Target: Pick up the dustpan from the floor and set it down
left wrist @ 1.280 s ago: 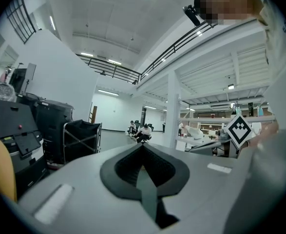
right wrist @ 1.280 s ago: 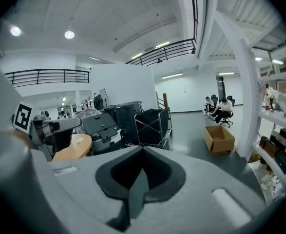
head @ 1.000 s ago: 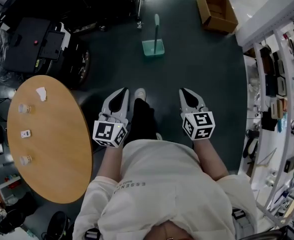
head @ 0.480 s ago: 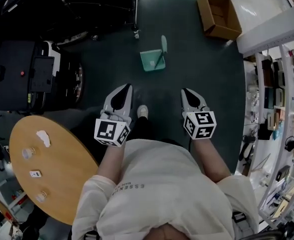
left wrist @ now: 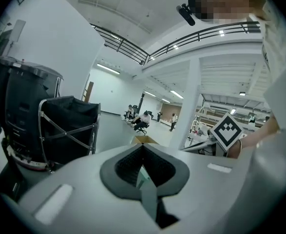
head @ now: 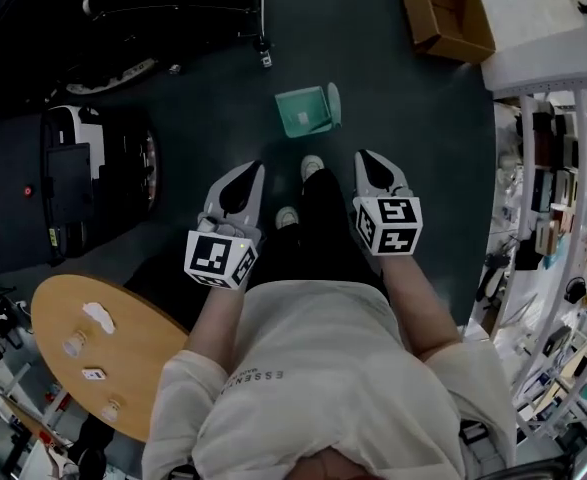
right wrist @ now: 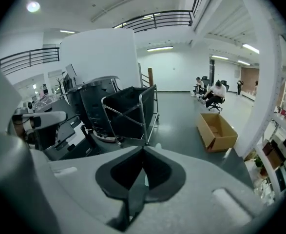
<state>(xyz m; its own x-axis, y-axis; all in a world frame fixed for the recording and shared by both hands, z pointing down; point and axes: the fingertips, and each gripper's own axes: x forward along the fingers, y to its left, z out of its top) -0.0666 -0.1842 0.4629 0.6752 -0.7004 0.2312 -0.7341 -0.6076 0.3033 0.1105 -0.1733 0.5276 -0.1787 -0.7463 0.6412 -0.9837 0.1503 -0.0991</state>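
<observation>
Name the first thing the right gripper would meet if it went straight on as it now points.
The right gripper would probably meet the teal dustpan, or the dark floor just beside it; depth is unclear.

Dim head view, gripper views bright under ceiling lights [right wrist: 160, 48], fisheye-bent edges, black corners

Left tool [head: 245, 174] and right tool [head: 366, 159] held side by side before the body, pointing forward and down, jaws together, nothing between them
</observation>
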